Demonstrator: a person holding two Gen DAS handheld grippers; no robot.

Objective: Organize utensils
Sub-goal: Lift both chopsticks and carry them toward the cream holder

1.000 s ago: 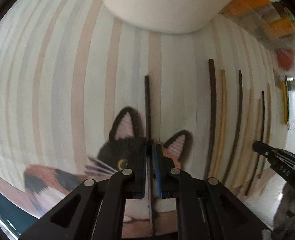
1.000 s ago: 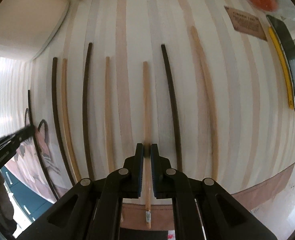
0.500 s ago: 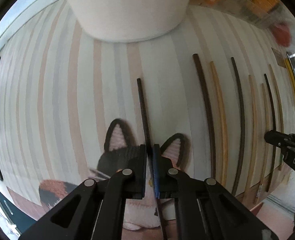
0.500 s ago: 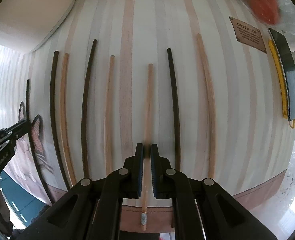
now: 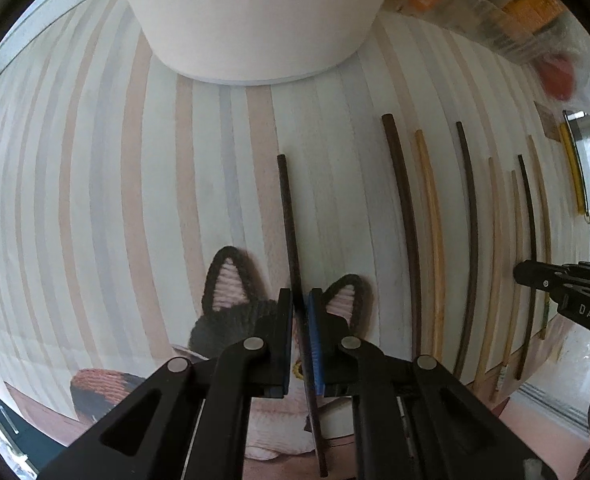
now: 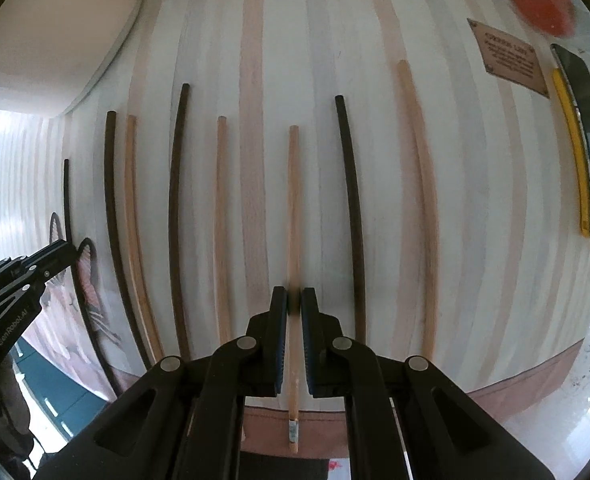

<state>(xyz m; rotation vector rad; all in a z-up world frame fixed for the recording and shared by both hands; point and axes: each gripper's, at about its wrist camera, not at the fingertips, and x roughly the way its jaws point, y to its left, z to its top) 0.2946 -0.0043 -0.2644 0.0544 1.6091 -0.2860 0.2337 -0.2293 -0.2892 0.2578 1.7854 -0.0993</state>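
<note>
Now, left fingers (image 5: pixel 299 308): clenched on a dark chopstick (image 5: pixel 289 232), gripped at about mid-length, pointing down at the mat.
Dark chopstick: runs straight ahead from between the fingers and back under them; it crosses the cat coaster (image 5: pixel 231 312) between the two ears.
Right fingers (image 6: pixel 294 307): clenched on a light chopstick (image 6: pixel 293 208), also around mid-length; its labelled end shows below the pads.
Mat (image 6: pixel 279 60): striped, pale, covering the counter under both tools.
Row left of the right fingers: a light stick (image 6: pixel 222 220), a dark one (image 6: pixel 176 216), then a light and dark pair lying close together, all roughly parallel.
Row right of the right fingers: a dark stick (image 6: pixel 353 216) just beside, a longer light one (image 6: pixel 419 200) beyond it.
White pot (image 5: pixel 255 16): ahead of the left fingers, standing on the mat.
Far right of the right fingers: a small plaque (image 6: pixel 509 62), and a yellow-edged dark object (image 6: pixel 583 140) at the mat's side.
Each tool shows at the edge of the other's view.
</note>
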